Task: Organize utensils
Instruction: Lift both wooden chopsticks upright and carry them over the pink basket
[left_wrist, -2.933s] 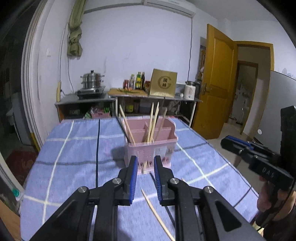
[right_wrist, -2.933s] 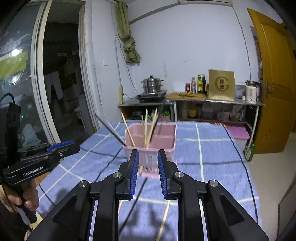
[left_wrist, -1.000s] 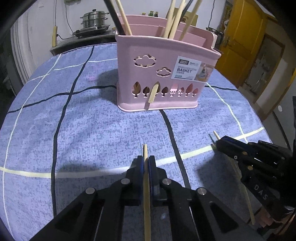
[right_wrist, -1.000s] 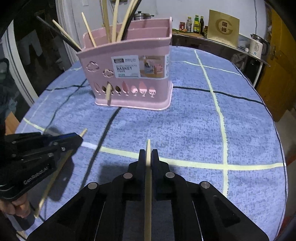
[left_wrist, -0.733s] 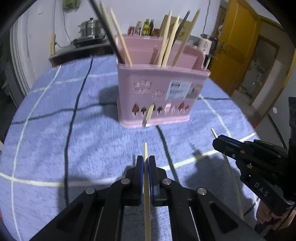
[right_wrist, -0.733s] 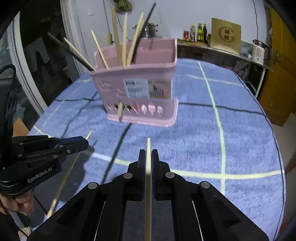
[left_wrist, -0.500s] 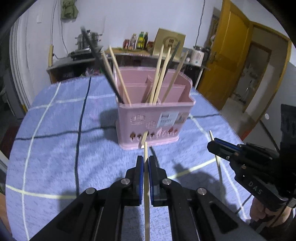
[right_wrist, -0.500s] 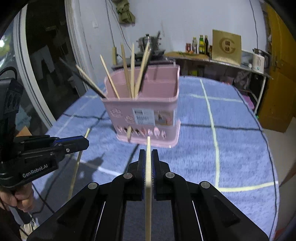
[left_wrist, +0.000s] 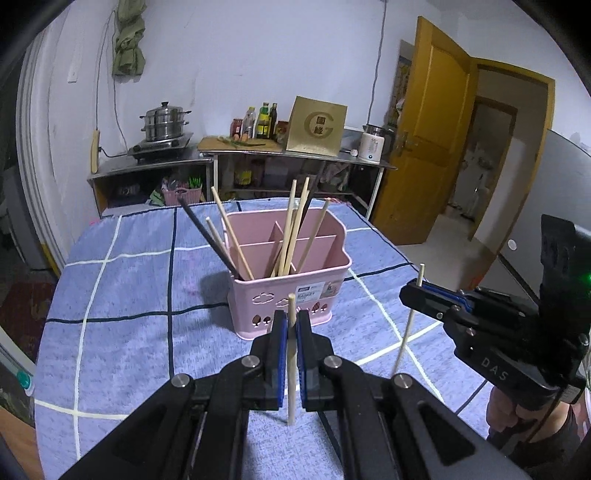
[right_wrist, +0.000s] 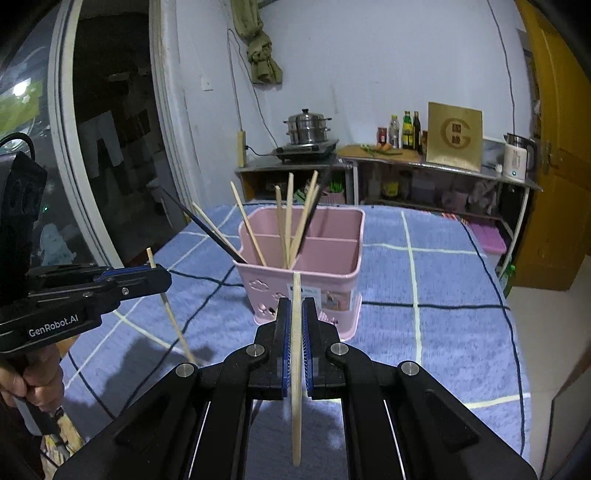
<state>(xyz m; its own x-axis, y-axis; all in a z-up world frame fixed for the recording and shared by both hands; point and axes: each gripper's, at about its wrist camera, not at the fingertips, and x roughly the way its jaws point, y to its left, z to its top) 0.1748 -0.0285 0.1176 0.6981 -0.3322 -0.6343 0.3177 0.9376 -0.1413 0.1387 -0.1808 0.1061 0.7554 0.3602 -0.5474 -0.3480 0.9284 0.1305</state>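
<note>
A pink utensil basket (left_wrist: 295, 280) (right_wrist: 325, 258) with dividers stands mid-table and holds several wooden and dark chopsticks. My left gripper (left_wrist: 291, 321) is shut on a pale wooden chopstick (left_wrist: 291, 384) that stands nearly upright, in the air in front of the basket. My right gripper (right_wrist: 295, 310) is shut on a second wooden chopstick (right_wrist: 296, 406), also nearly upright. In the left wrist view the right gripper (left_wrist: 417, 291) shows at the right with its chopstick (left_wrist: 408, 325). In the right wrist view the left gripper (right_wrist: 157, 273) shows at the left with its chopstick (right_wrist: 173, 325).
A blue checked cloth (left_wrist: 122, 332) covers the table. A hand (right_wrist: 33, 380) grips the left tool's handle. Behind stand a shelf with a steel pot (left_wrist: 164, 123), bottles (left_wrist: 264, 122), a gold box (left_wrist: 317, 125) and a kettle (left_wrist: 373, 146); a yellow door (left_wrist: 424, 147) is at right.
Both grippers have risen from just above the cloth, each carrying its chopstick. The basket now sits lower and farther off in both views, with its inside visible.
</note>
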